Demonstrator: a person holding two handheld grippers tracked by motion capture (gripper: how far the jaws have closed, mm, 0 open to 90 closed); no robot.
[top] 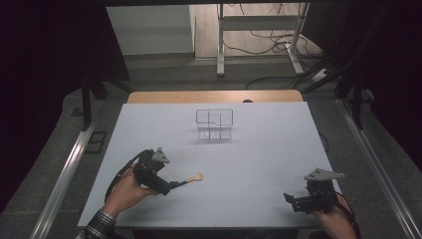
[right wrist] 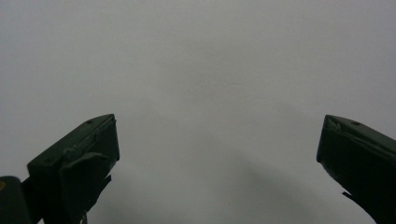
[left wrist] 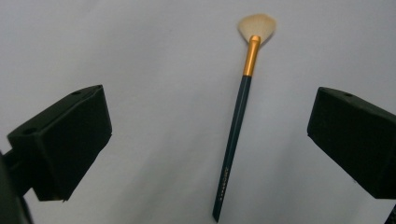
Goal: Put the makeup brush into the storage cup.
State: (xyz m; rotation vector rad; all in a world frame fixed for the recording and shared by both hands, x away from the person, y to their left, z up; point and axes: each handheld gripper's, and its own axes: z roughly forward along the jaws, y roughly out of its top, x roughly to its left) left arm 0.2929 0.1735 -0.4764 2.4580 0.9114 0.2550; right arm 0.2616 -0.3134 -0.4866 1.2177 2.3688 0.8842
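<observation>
A makeup brush (left wrist: 236,126) with a dark teal handle, gold ferrule and cream fan bristles lies flat on the white table (top: 259,149). My left gripper (left wrist: 210,107) is open, its jaws standing wide on either side of the handle without touching it. In the high view the left gripper (top: 172,185) sits at the front left, with the brush (top: 195,178) pointing away to its right. Near the front right edge my right gripper (top: 292,199) is open over bare table, and the right gripper (right wrist: 217,121) has nothing between its jaws.
A clear compartmented organizer (top: 214,124) stands at the middle back of the table. Beyond the far edge a wooden strip (top: 214,96) shows, then floor with a metal frame (top: 259,30) and cables.
</observation>
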